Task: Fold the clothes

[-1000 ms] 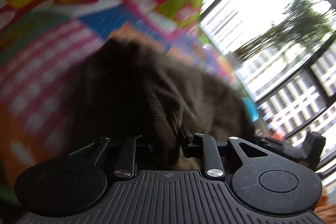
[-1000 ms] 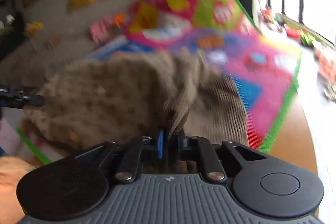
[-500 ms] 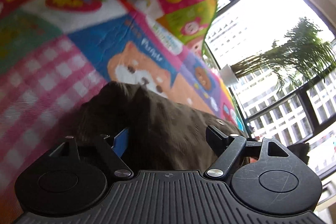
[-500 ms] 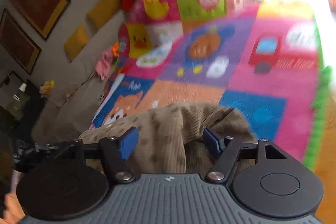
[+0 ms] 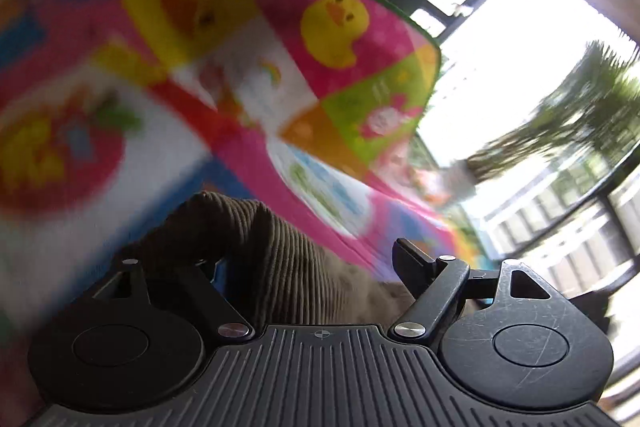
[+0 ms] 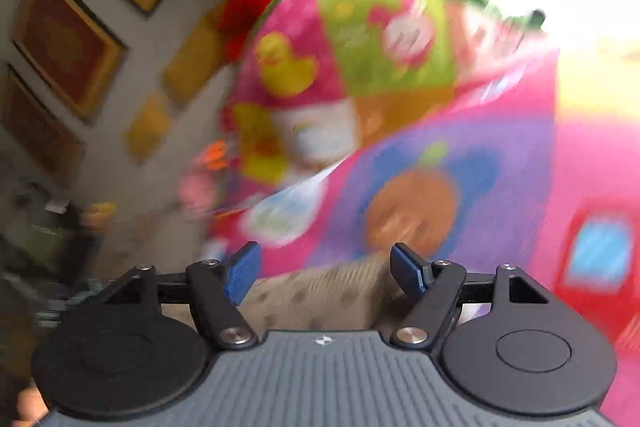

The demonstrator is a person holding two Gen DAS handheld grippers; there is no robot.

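Note:
A brown ribbed garment lies on the colourful play mat. In the left wrist view it bulges up between and over the fingers of my left gripper, which is open; the cloth covers the left fingertip. In the right wrist view the same garment shows as a tan dotted patch low between the blue pads of my right gripper, which is open with nothing gripped.
The far part of the play mat stands folded up against the wall. Framed pictures hang on the wall at left. A bright window with railing is at the right. Small toys lie by the mat.
Both grippers were shut on the garment a second ago, opened half a second ago and let it drop. Both views have since tilted up, so less cloth shows.

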